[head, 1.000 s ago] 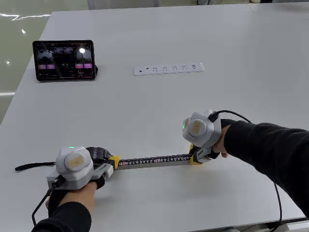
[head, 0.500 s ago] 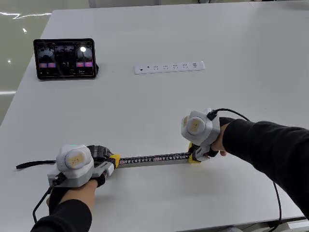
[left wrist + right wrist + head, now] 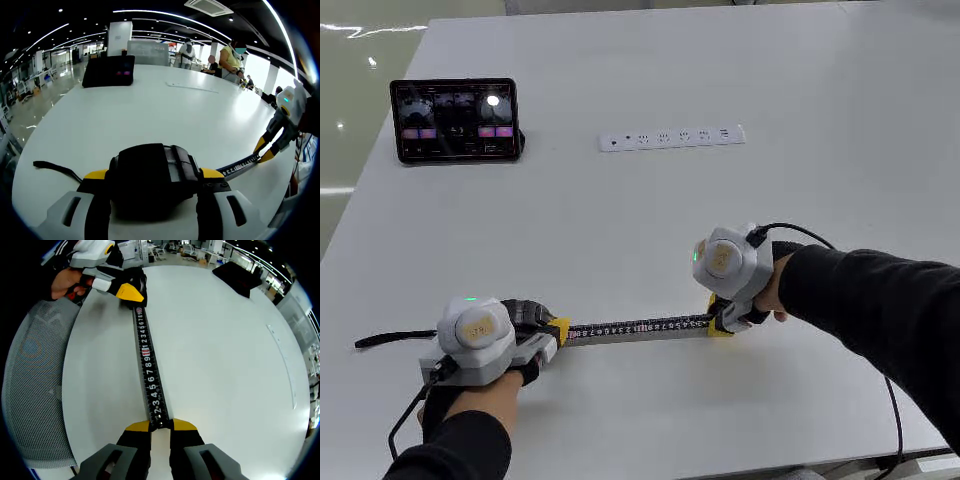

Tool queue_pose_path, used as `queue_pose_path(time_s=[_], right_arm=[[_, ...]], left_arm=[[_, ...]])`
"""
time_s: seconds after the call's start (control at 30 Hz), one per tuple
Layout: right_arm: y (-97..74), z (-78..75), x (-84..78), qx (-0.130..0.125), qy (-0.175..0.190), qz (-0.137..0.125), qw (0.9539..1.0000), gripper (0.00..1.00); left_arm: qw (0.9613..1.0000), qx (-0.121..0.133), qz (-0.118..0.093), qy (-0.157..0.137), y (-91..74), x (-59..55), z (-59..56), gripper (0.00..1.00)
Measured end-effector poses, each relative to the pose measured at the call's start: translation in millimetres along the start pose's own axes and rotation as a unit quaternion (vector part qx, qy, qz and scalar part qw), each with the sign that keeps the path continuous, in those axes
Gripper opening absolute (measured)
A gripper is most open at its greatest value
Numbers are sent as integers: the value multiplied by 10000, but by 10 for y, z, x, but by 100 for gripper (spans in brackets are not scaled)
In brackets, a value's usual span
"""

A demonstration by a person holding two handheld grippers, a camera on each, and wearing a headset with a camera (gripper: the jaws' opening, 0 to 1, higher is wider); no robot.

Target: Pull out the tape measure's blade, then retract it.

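The tape measure's black case (image 3: 150, 175) sits between the yellow-tipped jaws of my left gripper (image 3: 545, 335), which is shut on it at the table's near left. A black wrist strap (image 3: 390, 339) trails left from the case. The blade (image 3: 635, 327) lies flat on the table, drawn out to the right; its numbered face (image 3: 148, 369) runs toward me in the right gripper view. My right gripper (image 3: 161, 426) is shut on the blade's end hook, and it stands at the blade's right end (image 3: 720, 325) in the head view.
A dark tablet (image 3: 454, 121) stands at the far left of the white table (image 3: 620, 220). A white power strip (image 3: 671, 138) lies at the far middle. A grey mesh chair (image 3: 35, 390) is beside the table's near edge. People stand far off in the room (image 3: 232, 57).
The right gripper has moved a little to the left, toward the case, and the exposed blade is slightly shorter. The left gripper keeps its place on the case.
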State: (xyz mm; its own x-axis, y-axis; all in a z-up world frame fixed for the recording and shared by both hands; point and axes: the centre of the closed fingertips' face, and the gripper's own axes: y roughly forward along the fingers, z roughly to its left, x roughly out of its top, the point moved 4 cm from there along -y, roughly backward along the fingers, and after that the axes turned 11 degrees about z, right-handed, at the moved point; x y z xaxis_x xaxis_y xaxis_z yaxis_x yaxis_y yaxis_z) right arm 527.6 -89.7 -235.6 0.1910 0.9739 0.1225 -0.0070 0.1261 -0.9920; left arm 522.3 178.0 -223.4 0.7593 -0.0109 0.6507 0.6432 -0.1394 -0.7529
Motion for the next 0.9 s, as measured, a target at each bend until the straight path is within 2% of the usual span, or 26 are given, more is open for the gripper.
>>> queue_pose_path(time_s=[0.9], right_arm=[[6, 20, 72, 19, -1, -11, 10000, 10]], left_arm=[[10000, 10, 11, 11, -8, -8, -5, 66]])
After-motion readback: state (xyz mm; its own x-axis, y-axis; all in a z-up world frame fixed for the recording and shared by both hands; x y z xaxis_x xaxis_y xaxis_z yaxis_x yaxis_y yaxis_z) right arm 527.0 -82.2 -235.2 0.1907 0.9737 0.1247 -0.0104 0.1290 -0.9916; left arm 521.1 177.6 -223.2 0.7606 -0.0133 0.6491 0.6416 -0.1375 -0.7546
